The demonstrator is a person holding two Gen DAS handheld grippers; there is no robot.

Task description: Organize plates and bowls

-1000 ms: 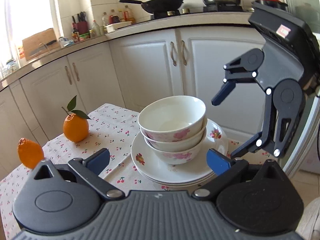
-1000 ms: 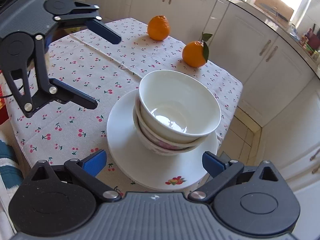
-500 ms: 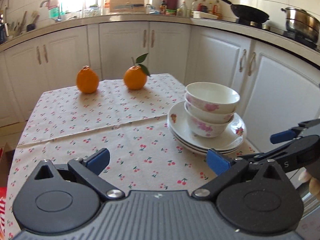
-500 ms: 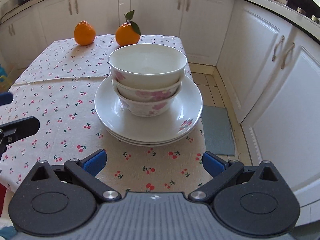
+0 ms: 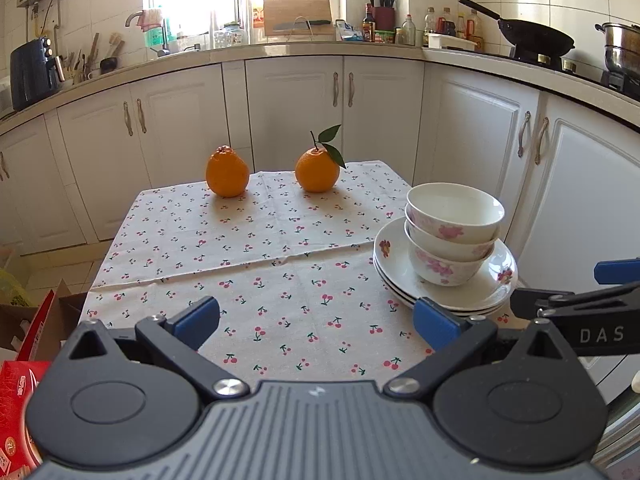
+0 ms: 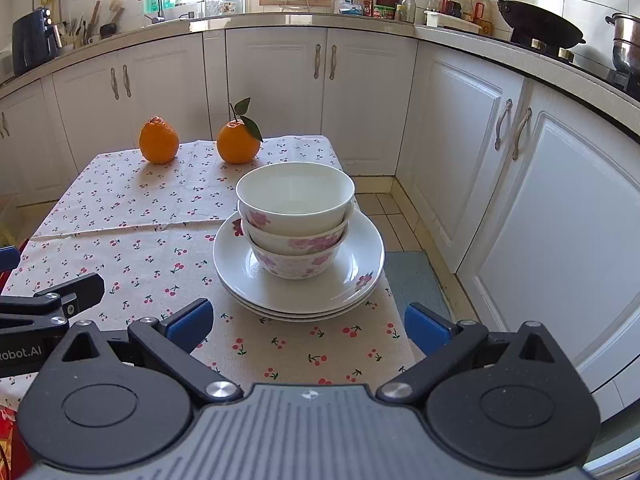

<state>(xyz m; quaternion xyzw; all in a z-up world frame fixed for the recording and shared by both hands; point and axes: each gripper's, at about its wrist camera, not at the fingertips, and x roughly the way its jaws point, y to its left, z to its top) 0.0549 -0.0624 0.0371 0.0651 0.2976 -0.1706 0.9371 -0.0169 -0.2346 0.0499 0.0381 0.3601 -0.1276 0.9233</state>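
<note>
Three bowls (image 6: 295, 220) are nested one inside another and are seated at the middle of a stack of plates (image 6: 298, 280), so the crockery is gathered into a single compact pile. From this the sorting is judged to be essentially complete. The pile is set near the right-hand edge of the table (image 6: 132, 216), toward its near corner, close to the white cabinet doors (image 6: 452, 152).

The bowls are of glossy white ceramic, round and deep, with pink flowers printed on the outer walls; the plates beneath the bowls are shallow, wide-rimmed and glazed, with small flower motifs on the rims. The table is covered by a matte cloth printed with cherries, in which a fold line is seen left of the plates. Two oranges (image 5: 316, 172), dimpled and rounded, one with a stalk and leaves, are stood well beyond the plates at the far end of the cloth.

The left claw (image 5: 316, 322) is held over the near part of the cloth, left of the plates, with its blue-padded fingers spread apart and nothing between them. The right claw (image 6: 308, 326) is held just short of the plates, likewise spread wide and empty, facing the pile squarely. Neither claw is in contact with the crockery.
</note>
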